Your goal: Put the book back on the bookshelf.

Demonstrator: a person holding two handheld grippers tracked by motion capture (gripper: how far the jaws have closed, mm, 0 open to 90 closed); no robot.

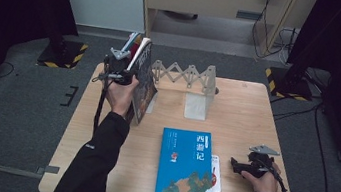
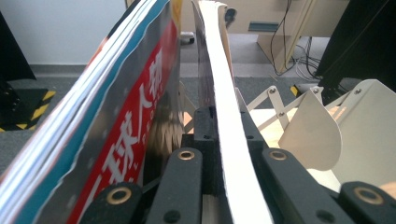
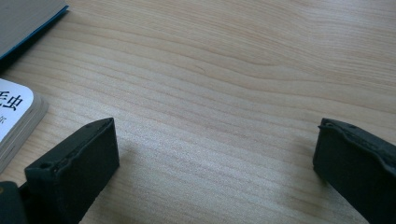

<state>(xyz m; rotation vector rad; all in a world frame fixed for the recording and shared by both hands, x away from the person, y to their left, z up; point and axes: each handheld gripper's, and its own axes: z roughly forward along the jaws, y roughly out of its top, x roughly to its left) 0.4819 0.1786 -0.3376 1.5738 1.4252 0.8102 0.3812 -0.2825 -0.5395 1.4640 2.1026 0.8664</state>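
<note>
The book point(image 1: 143, 79) stands upright at the counter's point(image 1: 247, 112) back-left, beside the folding rack point(image 1: 186, 75), pinched by the left gripper's point(image 1: 120, 71) fingers. It looks floppy and likely to sag, so grip near the spine. The right gripper point(image 1: 244, 166) rests with fingers spread beside the blue book point(image 1: 185, 166).

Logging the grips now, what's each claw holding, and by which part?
Left claw clamps the upright book by its page edge; right claw is open, holding nothing.

A blue book point(image 1: 186, 166) lies flat on the wooden table point(image 1: 242, 111).
</note>
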